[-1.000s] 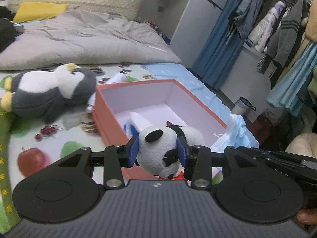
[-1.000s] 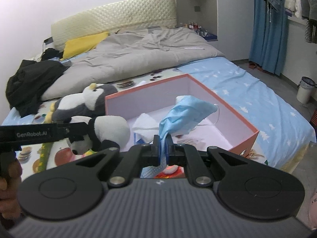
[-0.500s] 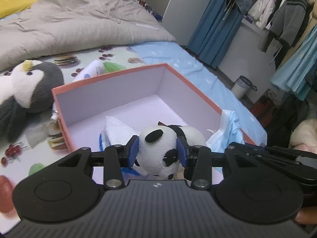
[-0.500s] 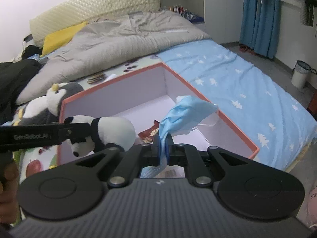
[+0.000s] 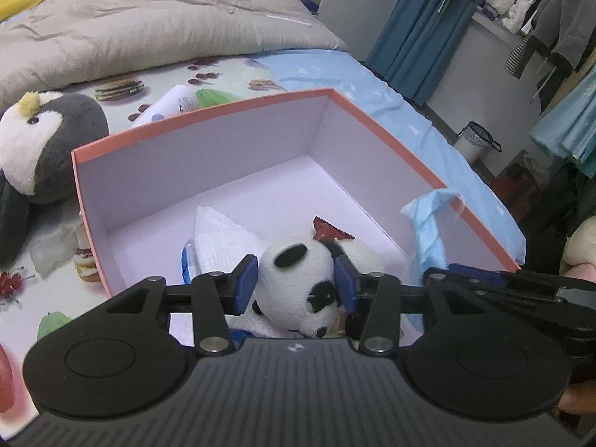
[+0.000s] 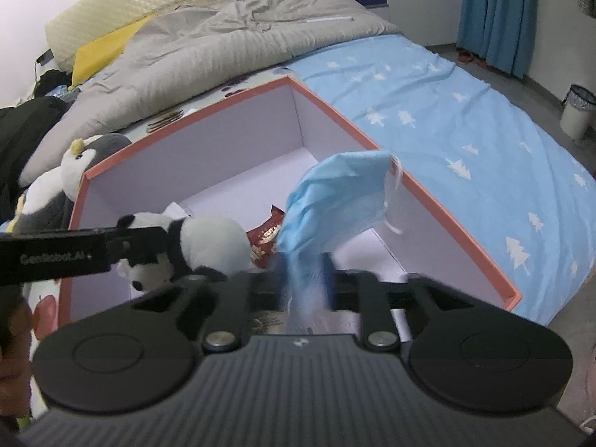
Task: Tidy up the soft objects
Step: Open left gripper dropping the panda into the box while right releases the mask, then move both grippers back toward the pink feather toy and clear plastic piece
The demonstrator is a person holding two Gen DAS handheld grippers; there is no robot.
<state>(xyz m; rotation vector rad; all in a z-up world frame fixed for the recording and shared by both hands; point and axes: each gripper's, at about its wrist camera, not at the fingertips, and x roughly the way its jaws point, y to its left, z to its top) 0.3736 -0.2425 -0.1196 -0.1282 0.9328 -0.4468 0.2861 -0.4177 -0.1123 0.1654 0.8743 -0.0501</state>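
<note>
My left gripper (image 5: 296, 287) is shut on a small panda plush (image 5: 298, 287) and holds it over the near part of an open orange box (image 5: 383, 126) with a pale lilac inside. The panda also shows in the right wrist view (image 6: 201, 246), inside the box outline. My right gripper (image 6: 303, 272) has its jaws parted, blurred, with a blue face mask (image 6: 335, 201) hanging loosely between them over the box (image 6: 335, 111). The mask shows in the left wrist view (image 5: 428, 223) at the box's right wall.
A white tissue pack (image 5: 219, 234) and a red snack packet (image 5: 329, 231) lie in the box. A penguin plush (image 5: 37, 149) lies left of the box beside a white tube (image 5: 167, 106). A grey duvet (image 5: 149, 26) covers the bed behind. A bin (image 6: 577, 111) stands on the floor.
Both grippers have moved forward over the box. The right jaws, shut on the mask before, have parted. The left gripper still grips the panda.
</note>
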